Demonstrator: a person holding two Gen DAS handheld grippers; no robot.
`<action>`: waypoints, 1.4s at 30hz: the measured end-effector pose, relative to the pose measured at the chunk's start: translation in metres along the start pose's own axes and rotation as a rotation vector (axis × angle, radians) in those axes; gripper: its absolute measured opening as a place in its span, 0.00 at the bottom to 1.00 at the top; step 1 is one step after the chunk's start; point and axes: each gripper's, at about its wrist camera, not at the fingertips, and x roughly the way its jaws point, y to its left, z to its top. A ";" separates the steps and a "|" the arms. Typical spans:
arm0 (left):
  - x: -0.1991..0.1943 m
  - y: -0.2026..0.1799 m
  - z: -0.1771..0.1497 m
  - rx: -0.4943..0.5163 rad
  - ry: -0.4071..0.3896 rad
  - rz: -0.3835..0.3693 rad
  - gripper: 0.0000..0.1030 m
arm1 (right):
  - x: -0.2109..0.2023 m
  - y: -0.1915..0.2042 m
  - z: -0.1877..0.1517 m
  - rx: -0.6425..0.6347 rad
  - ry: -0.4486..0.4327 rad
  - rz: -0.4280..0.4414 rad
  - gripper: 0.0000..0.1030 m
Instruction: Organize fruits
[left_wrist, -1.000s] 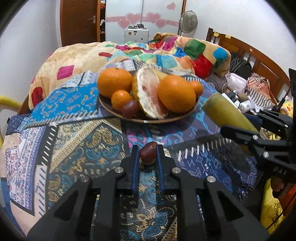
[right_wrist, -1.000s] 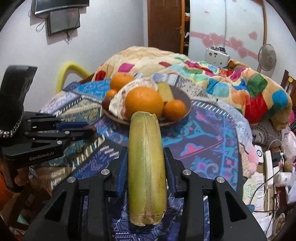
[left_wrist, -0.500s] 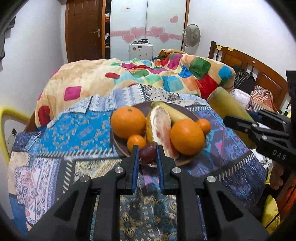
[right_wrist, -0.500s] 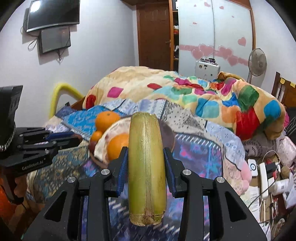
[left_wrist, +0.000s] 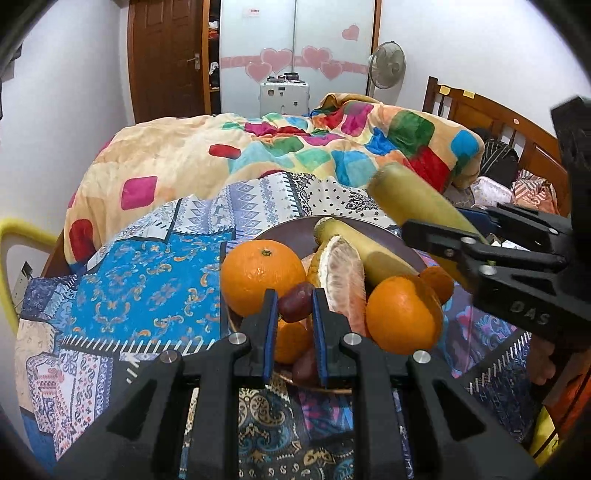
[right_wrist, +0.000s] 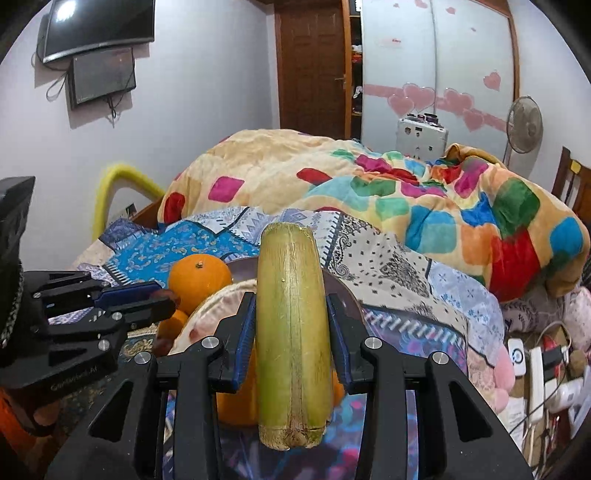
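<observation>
A brown plate on the patterned bedspread holds two large oranges, small oranges, a peeled pomelo piece, a yellow-green stalk piece and a dark red fruit. My left gripper is shut on a small dark red fruit, held over the plate's near side. My right gripper is shut on a thick yellow-green stalk piece, held above the plate's right side; it also shows in the left wrist view.
A colourful patchwork blanket is heaped behind the plate. A wooden bed frame and clutter lie to the right. A power strip and cables sit at the right. A yellow chair stands at the left.
Both grippers have risen and moved forward over the plate with their fruit still held. The left gripper's red fruit now hangs above the plate's near side.
</observation>
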 end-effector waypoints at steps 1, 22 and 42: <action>0.002 0.000 0.000 0.001 0.002 0.000 0.17 | 0.003 0.001 0.002 -0.008 0.005 -0.003 0.33; 0.015 0.004 -0.001 -0.011 0.022 -0.005 0.20 | 0.055 -0.011 0.008 0.027 0.165 0.064 0.34; -0.064 0.008 0.001 -0.079 -0.101 0.000 0.41 | -0.027 0.003 0.009 -0.034 0.003 -0.019 0.50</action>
